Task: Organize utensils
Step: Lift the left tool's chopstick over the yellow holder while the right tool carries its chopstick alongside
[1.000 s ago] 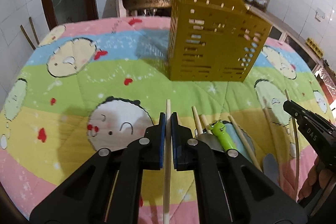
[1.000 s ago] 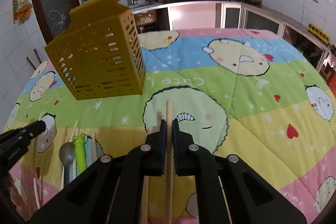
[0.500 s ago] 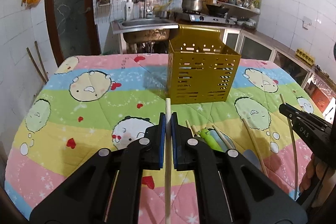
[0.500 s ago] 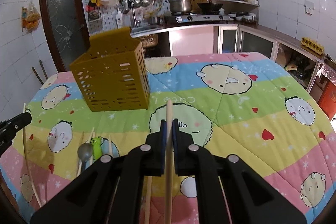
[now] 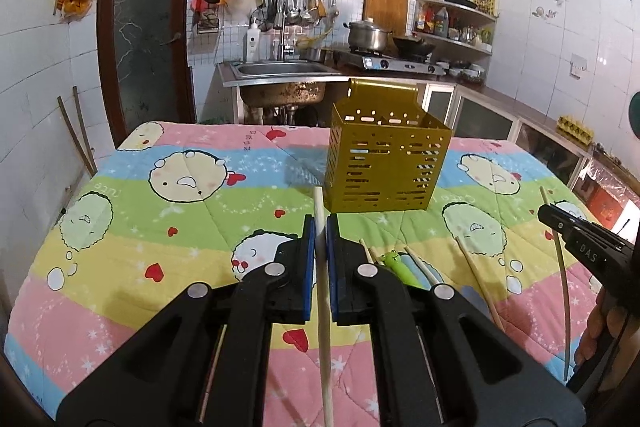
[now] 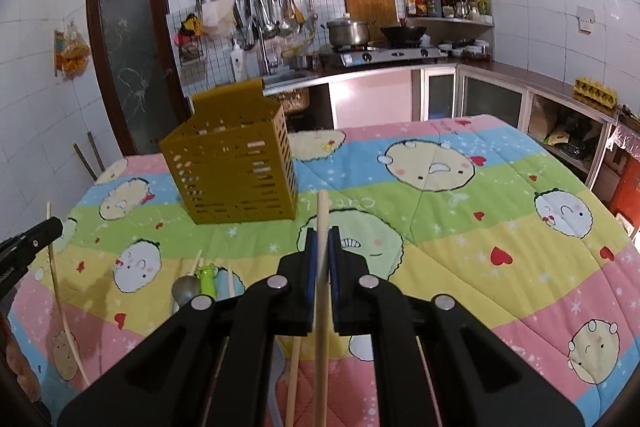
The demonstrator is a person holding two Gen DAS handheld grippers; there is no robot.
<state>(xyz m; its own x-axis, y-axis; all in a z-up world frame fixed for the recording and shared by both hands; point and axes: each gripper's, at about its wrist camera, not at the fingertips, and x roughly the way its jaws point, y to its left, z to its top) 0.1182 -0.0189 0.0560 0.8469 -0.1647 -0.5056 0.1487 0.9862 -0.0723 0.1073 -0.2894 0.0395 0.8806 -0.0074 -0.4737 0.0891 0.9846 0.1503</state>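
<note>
A perforated yellow utensil holder stands upright on the cartoon quilt. My left gripper is shut on a wooden chopstick lifted above the quilt, short of the holder's left corner. My right gripper is likewise shut on another wooden chopstick, right of the holder. Each gripper also shows at the edge of the other's view, the right gripper and the left gripper. Between them lie a green frog-handled utensil, a grey spoon and loose chopsticks.
The quilt covers a table whose far edge faces a steel sink and a stove counter. A dark door and tiled wall stand at the left. A person's hand holds the right gripper.
Both grippers have risen and drawn back from the holder with their chopsticks still clamped. The holder now looks smaller and farther, and more of the kitchen wall shows.
</note>
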